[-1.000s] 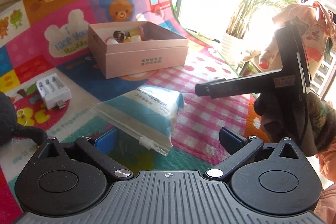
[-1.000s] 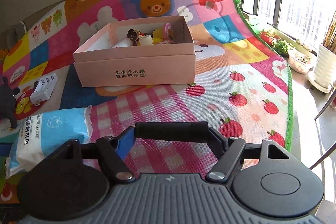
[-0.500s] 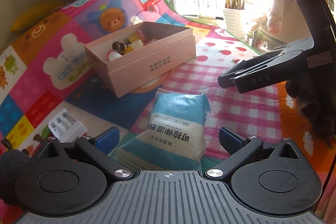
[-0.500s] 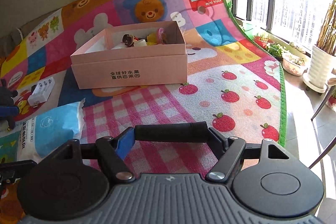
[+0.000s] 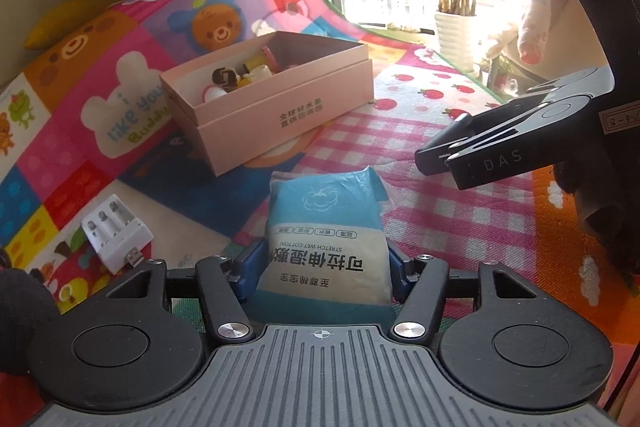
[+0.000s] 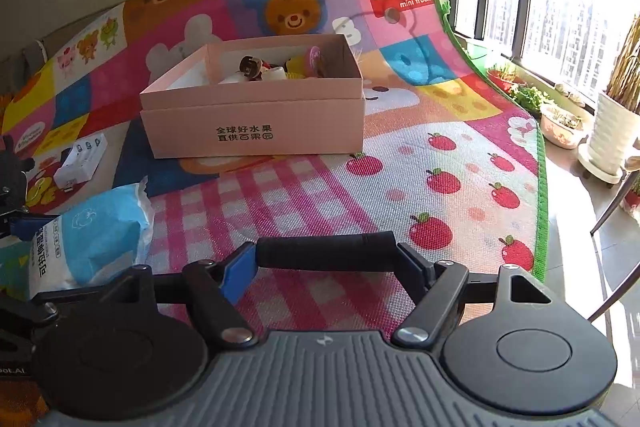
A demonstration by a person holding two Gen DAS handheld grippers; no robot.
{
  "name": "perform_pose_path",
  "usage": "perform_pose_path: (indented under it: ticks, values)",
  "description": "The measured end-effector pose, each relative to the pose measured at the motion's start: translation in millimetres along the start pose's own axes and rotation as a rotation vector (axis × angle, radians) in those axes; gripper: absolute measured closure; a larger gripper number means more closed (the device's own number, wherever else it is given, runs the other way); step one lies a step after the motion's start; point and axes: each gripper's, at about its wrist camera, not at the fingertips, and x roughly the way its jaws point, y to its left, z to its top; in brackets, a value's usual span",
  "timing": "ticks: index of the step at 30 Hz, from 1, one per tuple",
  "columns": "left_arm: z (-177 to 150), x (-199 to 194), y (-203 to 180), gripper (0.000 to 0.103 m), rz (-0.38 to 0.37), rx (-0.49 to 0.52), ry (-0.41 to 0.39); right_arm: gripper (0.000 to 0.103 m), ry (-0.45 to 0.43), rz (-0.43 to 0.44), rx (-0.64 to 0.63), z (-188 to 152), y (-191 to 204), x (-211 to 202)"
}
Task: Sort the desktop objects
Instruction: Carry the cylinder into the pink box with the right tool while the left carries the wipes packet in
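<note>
Wet-cotton pack between the left tool's fingers on the play mat

Play mat [image 6: 460, 131] carries the pink box [image 5: 272, 103] mid-mat; nearer, the wet-cotton pack [image 5: 326, 243] is pinched by the left tool [image 5: 324, 269]; the right tool [image 6: 326, 261] clamps a black cylinder [image 6: 326, 251]

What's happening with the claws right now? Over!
Left claw pinching blue wet-cotton pack. Right claw gripping black cylinder. Pink box straight ahead, open, path clear.

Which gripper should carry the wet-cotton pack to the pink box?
Left. The left gripper already straddles the wet-cotton pack, facing the pink box; the right gripper holds a black cylinder.
</note>
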Motion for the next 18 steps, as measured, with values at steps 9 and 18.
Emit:
perform_pose_path:
  ticks: [9, 18]
  values:
    - [46, -25, 9, 0.042, 0.085, 0.026, -0.12, 0.029, -0.056, 0.068, -0.034, 19, -10, -55]
    - [161, 29, 43, 0.039, 0.083, -0.125, -0.277, 0.029, -0.275, 0.077, -0.011, 94, -30, -93]
